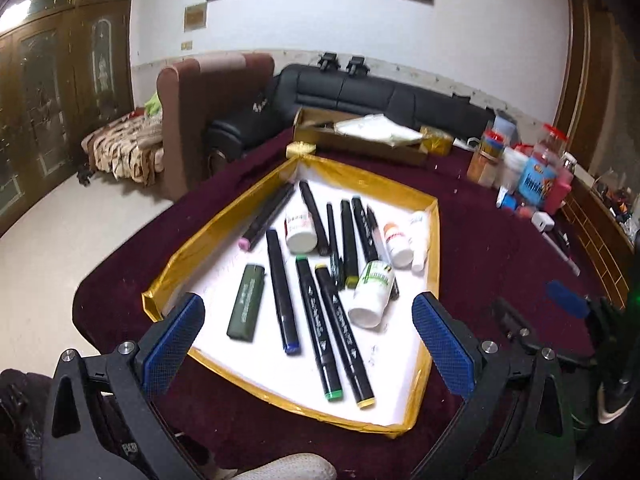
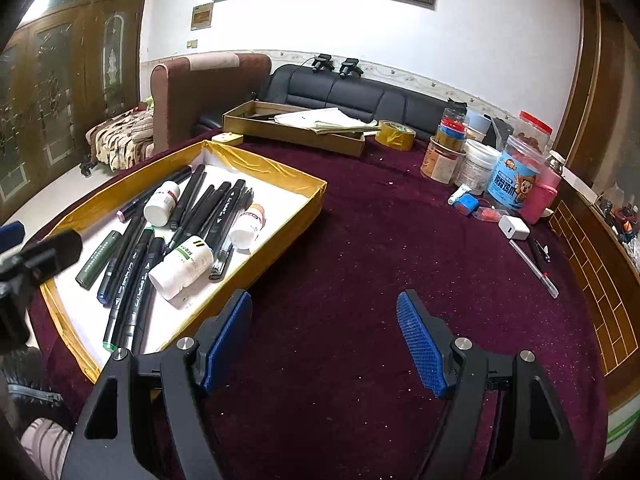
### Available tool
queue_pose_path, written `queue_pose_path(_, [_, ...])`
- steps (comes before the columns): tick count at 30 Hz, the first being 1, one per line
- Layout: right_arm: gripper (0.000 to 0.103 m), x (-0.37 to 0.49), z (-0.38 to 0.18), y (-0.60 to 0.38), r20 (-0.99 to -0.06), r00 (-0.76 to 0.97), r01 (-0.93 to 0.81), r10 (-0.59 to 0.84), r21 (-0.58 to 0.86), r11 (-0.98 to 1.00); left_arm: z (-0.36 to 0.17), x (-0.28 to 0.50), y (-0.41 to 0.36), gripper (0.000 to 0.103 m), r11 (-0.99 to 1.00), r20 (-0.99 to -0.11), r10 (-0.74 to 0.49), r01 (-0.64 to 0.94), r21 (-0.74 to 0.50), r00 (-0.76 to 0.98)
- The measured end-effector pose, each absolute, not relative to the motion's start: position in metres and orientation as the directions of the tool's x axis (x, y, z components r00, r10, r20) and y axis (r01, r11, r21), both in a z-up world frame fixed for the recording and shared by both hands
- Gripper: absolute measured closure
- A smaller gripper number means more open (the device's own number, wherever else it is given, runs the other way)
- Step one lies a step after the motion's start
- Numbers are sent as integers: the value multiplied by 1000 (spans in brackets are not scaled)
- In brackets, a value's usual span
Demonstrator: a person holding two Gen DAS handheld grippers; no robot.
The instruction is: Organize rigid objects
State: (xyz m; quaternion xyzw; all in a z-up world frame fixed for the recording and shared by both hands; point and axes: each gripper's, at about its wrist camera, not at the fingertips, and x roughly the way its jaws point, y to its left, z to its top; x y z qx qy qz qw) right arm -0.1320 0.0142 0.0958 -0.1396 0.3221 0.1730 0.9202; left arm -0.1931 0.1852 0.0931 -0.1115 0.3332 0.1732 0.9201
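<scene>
Left hand-held gripper (image 1: 308, 344) is hovering released above the gold-rimmed white cardboard tray (image 1: 224, 216) (markers, bottles inside); right hand-held gripper (image 2: 324, 344) is hovering beside the tray, released, empty.

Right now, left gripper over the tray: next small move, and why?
Probably ease the left gripper down onto the dark green rectangular lighter. Its jaws stand open and empty above the gold-rimmed white tray, and the lighter lies alone at the near left, apart from the markers, so it is the easiest pick.

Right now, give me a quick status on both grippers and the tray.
Left gripper open, empty, over tray. Right gripper open, empty, over bare cloth. Markers, bottles, lighter jumbled inside. Nothing blocking.
</scene>
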Motion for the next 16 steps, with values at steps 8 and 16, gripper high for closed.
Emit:
queue_pose_path(8, [33,-130,92,20,-650,726,-412,223,-151,899,82,-188,198,0,914,-694,188,-383,-136,695])
queue_pose_path(16, [33,-128,90,21,-663,713,-420,230,-140,897,80,-183,194,0,923,-734,119,-347,-167,669])
